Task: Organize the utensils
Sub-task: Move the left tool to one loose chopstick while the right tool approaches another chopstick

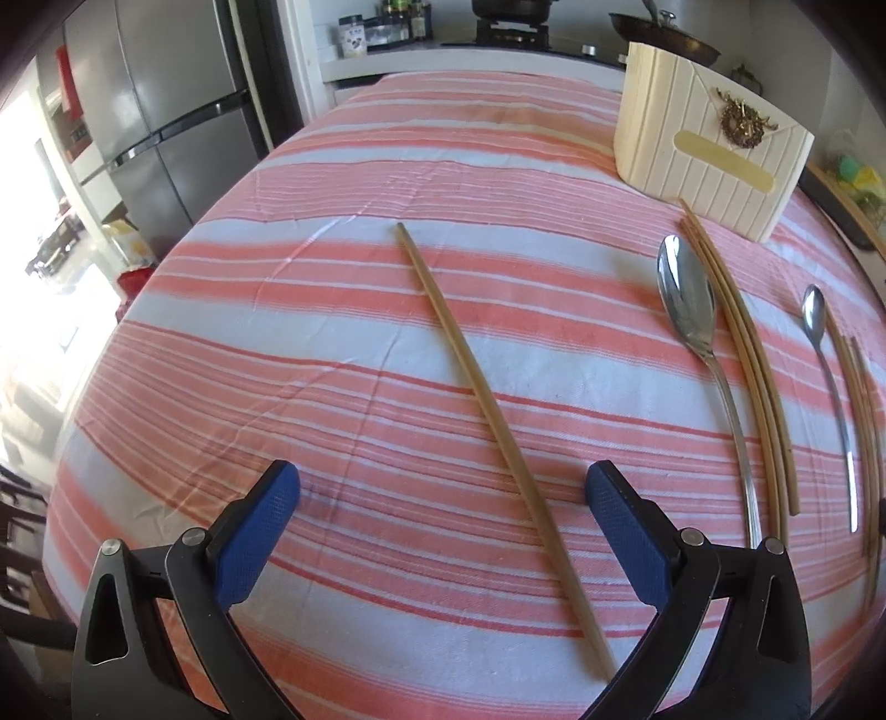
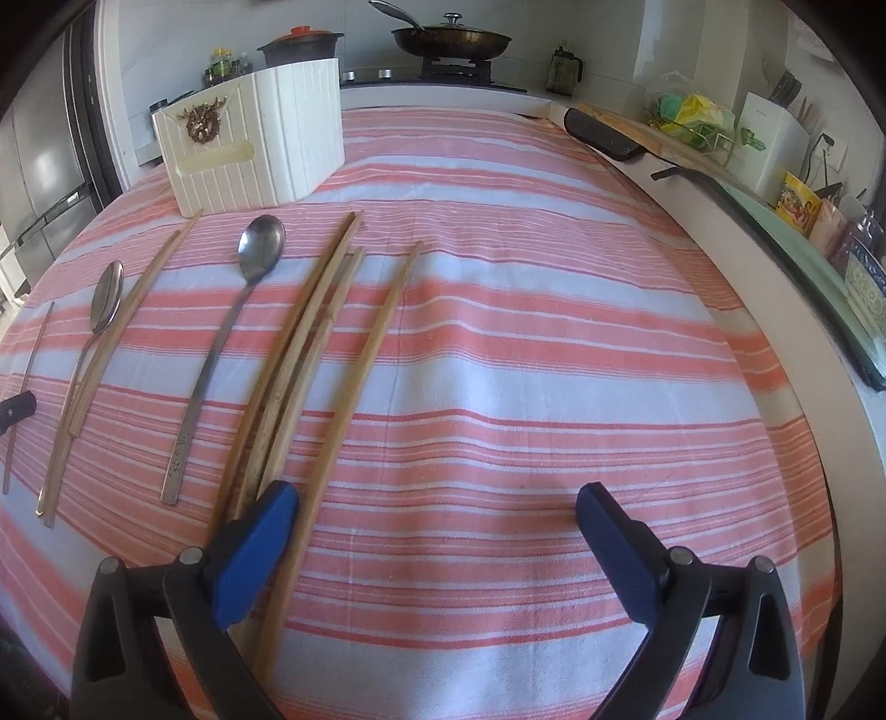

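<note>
A single wooden chopstick (image 1: 482, 399) lies on the striped cloth and runs between the fingers of my open left gripper (image 1: 443, 493), nearer the right pad. To its right lie a large metal spoon (image 1: 686, 299), a chopstick pair (image 1: 747, 354) and a smaller spoon (image 1: 817, 315). A cream ribbed utensil holder (image 1: 714, 149) stands behind them. In the right wrist view, my right gripper (image 2: 437, 498) hangs open over bare cloth, its left pad over a bundle of chopsticks (image 2: 310, 343). A long-handled spoon (image 2: 243, 288), another spoon (image 2: 108, 296) and the holder (image 2: 249, 149) lie further left.
A stove with a frying pan (image 2: 451, 39) and a dark pot (image 2: 302, 47) lines the far counter. A refrigerator (image 1: 160, 105) stands at the left. A board, bags and jars (image 2: 692, 119) crowd the right counter. The cloth (image 2: 554, 332) right of the chopsticks is bare.
</note>
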A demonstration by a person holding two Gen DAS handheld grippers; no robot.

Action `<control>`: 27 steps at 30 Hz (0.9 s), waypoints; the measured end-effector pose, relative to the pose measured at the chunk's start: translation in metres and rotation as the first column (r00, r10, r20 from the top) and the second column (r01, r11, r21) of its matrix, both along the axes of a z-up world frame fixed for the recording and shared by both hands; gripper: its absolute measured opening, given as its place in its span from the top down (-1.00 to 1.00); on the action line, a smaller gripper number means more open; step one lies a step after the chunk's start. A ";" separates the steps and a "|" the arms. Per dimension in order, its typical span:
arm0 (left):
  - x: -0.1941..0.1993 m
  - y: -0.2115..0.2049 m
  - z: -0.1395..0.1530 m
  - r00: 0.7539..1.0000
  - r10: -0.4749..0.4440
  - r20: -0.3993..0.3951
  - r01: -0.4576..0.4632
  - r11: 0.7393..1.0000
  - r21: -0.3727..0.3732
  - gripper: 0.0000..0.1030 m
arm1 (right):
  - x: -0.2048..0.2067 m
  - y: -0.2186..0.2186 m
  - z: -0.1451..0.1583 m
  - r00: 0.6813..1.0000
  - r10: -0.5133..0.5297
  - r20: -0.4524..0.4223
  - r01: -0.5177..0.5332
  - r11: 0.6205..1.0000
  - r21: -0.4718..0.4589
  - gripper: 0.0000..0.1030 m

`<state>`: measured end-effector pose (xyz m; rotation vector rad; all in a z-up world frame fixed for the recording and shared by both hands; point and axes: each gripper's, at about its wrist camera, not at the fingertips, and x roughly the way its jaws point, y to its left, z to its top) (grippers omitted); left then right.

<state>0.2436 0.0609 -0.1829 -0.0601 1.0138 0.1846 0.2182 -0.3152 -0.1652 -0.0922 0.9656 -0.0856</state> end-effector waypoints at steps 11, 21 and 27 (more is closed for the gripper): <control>0.008 0.025 0.000 0.973 -0.186 -0.137 0.179 0.982 -0.060 -0.99 | 0.020 -0.015 -0.001 0.985 0.102 -0.141 -0.093 0.994 0.065 -1.00; 0.049 0.062 0.003 0.962 -0.170 -0.213 0.149 0.983 -0.111 -0.97 | 0.062 -0.016 0.006 0.953 0.197 -0.229 -0.188 0.980 0.062 -0.57; 0.089 0.065 0.008 0.961 -0.159 -0.226 0.139 0.985 -0.100 -0.56 | 0.107 -0.011 0.011 0.941 0.217 -0.259 -0.207 0.976 0.067 -0.02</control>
